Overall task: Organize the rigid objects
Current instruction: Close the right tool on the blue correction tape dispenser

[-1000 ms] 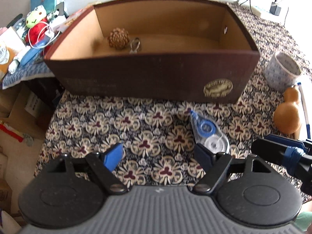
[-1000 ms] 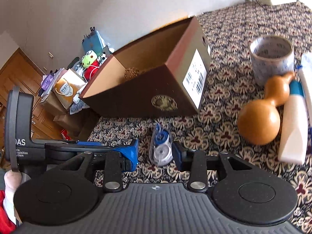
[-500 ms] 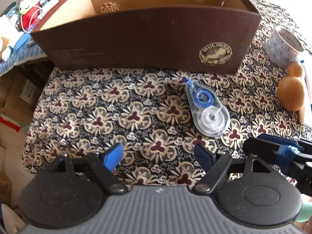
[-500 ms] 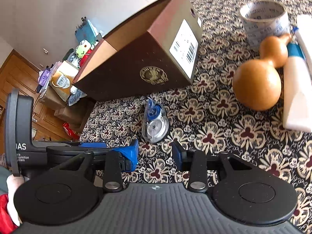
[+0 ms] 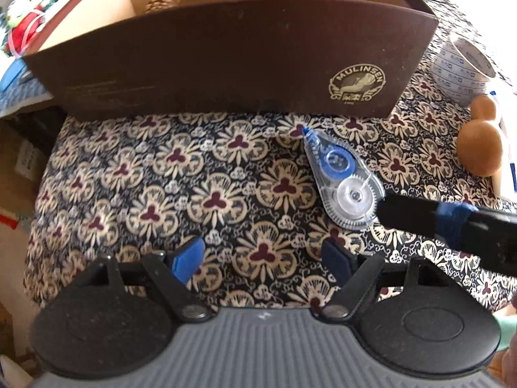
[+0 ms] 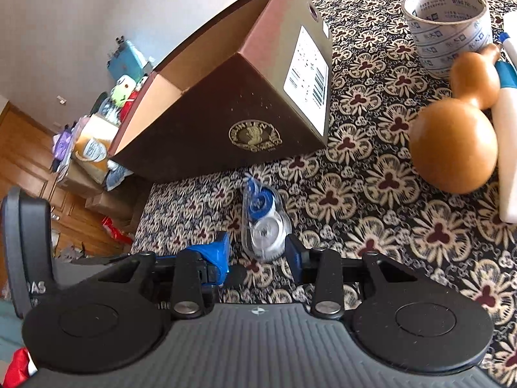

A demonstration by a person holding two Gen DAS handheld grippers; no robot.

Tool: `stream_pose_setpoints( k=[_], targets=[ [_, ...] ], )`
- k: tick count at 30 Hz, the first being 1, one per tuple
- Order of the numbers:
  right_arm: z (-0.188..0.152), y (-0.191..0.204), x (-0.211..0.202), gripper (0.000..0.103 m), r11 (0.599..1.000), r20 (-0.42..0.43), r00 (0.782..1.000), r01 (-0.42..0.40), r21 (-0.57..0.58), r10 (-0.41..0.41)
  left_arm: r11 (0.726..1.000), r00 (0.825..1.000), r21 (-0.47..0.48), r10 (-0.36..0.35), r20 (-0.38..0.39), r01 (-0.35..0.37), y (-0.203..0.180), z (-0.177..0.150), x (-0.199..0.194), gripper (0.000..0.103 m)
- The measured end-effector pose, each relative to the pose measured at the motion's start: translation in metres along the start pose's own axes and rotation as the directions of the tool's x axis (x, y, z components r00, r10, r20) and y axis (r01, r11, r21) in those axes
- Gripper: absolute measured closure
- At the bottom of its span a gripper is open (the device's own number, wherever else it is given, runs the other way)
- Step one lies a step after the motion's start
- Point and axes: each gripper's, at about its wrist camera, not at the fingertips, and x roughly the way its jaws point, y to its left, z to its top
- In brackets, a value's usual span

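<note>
Right gripper spread apart and empty, blue-padded fingers straddling the near, rounded end of a clear correction tape dispenser without pressing on it. Dispenser lying flat on the flower-patterned tablecloth, blue reel toward the far end, pointed tip aimed at the brown cardboard box standing just beyond it. Left gripper also spread wide and empty, hovering over bare cloth to the left of the dispenser, pointing steeply down. From the left wrist view, one black finger of the right gripper reaching in from the right and meeting the dispenser's rounded end; actual contact not clear.

Box open at the top, gold oval emblem on the near wall, white barcode label on the right end wall. Inside, near the far left corner, top of a pine cone showing above the rim. Right of the box, a roll of printed packing tape standing on the cloth; nearer, touching or almost touching it, an orange-brown gourd lying on its side, with a white bottle just to the right of the gourd. Far left, beyond the table edge, cluttered toys and boxes.
</note>
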Motion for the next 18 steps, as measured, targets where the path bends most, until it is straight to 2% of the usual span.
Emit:
stream_pose_setpoints(
  k=[8,14,18],
  targets=[
    [0.006,0.014,0.011,0.082,0.991,0.078,0.993,0.086,0.098,-0.094,0.98,0.994,0.168,-0.102,-0.027,0.105,0.011,0.022,0.006,0.022],
    [0.005,0.017,0.018,0.082,0.969,0.139,0.976,0.137,0.206,-0.168,0.949,0.989,0.278,-0.141,-0.038,0.146,0.027,0.038,0.012,0.022],
    [0.001,0.02,0.025,0.082,0.954,0.146,0.969,0.157,0.255,-0.198,0.921,0.986,0.351,-0.163,-0.045,0.168,0.034,0.044,0.016,0.022]
  ],
)
